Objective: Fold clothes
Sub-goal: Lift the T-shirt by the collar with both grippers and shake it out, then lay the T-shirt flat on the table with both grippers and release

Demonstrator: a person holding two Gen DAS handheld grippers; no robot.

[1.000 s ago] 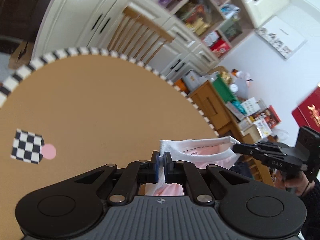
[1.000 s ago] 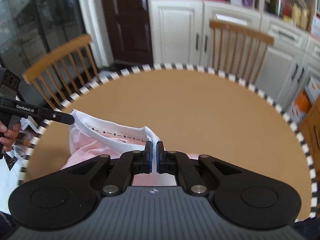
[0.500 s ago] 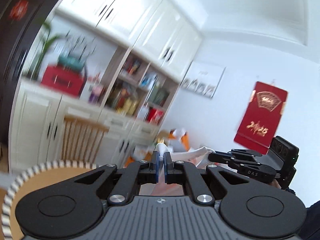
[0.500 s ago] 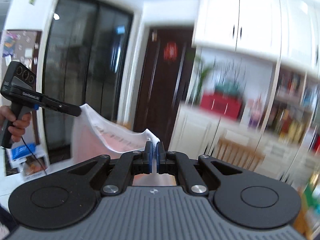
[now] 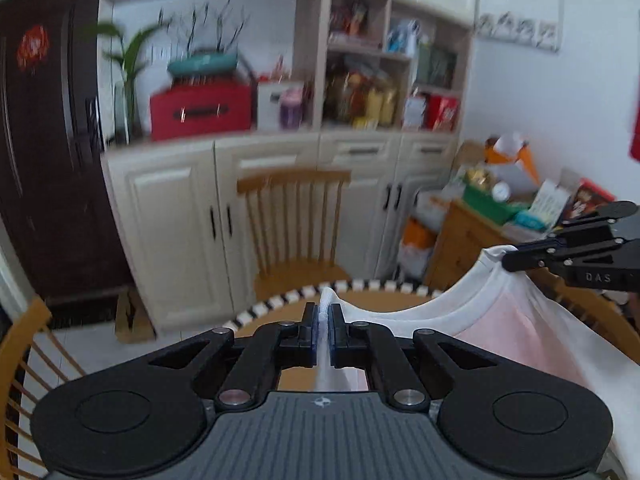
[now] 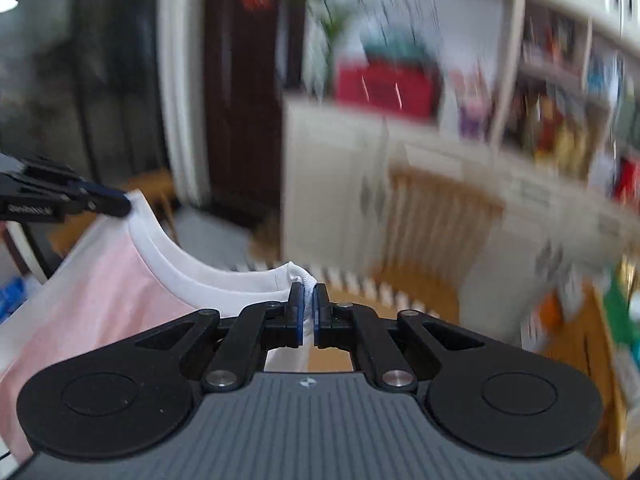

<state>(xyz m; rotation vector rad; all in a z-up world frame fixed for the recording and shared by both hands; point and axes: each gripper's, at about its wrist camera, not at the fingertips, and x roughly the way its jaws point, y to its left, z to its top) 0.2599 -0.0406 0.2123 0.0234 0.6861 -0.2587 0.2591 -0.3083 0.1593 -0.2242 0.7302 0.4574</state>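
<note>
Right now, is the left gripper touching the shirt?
Touching. The left wrist view shows the left gripper shut on the white edge of the shirt, fabric pinched between its fingers.

A white-and-pink shirt (image 5: 520,320) is being held up above the table (image 5: 384,302). Its white neckline is sagging between two raised corners.

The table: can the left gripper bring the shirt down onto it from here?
Probably yes. The left gripper is shut on the shirt, and the table lies just ahead below, nothing visible between.

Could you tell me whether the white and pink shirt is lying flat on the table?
No, both grippers hold the white and pink shirt aloft.
</note>
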